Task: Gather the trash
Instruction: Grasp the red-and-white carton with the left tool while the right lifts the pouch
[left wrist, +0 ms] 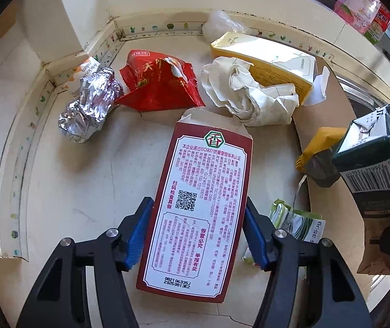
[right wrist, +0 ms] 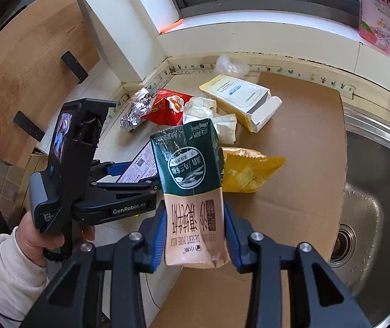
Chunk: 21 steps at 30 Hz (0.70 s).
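A dark red carton with white printed panels point(left wrist: 200, 164) lies flat on the pale counter. My left gripper point(left wrist: 199, 205) straddles its near half, and its blue pads point(left wrist: 140, 232) press both long sides. My right gripper point(right wrist: 195, 213) is shut on a green and pink milk carton point(right wrist: 192, 180), held up off the counter; this carton also shows at the right edge of the left wrist view point(left wrist: 369, 169). More trash lies behind: a foil ball point(left wrist: 88, 109), a red snack wrapper point(left wrist: 159, 84), crumpled white paper point(left wrist: 249, 93), a yellow box point(left wrist: 266, 60) and a yellow bag point(right wrist: 249, 172).
A brown cardboard sheet point(right wrist: 290, 150) covers the counter's right part, next to a steel sink point(right wrist: 380, 191). A green and white packet point(left wrist: 296, 218) lies beside my left gripper. The tiled wall corner point(left wrist: 113, 27) bounds the back. A person's hand point(right wrist: 33, 235) holds the left gripper.
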Tool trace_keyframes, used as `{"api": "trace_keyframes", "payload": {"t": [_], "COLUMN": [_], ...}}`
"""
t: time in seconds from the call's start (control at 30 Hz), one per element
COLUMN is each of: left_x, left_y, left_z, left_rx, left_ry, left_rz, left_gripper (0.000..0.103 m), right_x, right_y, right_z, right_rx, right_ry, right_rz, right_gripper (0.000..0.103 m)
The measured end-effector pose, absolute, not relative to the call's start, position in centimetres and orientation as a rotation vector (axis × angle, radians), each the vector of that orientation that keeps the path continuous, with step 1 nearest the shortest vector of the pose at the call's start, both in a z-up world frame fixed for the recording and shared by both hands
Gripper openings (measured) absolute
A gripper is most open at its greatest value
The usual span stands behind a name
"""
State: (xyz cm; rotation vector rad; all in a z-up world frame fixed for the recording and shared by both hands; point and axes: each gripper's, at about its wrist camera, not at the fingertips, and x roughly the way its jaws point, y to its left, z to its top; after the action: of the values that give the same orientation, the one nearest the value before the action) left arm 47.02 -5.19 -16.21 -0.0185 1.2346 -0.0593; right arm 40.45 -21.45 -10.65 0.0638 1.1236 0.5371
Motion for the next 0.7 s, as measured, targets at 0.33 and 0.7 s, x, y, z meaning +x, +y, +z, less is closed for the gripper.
{"api": "trace_keyframes", "payload": {"t": [0.33, 0.7], "left_x": [42.0, 32.2], "left_y": [-4.1, -2.3], "left_z": [-11.4, -6.2], "left_rx": [-0.008, -0.016], "left_ry": [1.15, 1.074], "left_rz": [-0.021, -0.049], "left_gripper": [0.061, 0.061], "right_x": [37.1, 29.8], "right_y": [-20.9, -19.2], "right_z": [-9.4, -7.3], "right_rx": [0.08, 0.08], "right_ry": [1.1, 1.063], "right_rz": [0.543, 0.542], "right_gripper": [0.038, 0.038]}}
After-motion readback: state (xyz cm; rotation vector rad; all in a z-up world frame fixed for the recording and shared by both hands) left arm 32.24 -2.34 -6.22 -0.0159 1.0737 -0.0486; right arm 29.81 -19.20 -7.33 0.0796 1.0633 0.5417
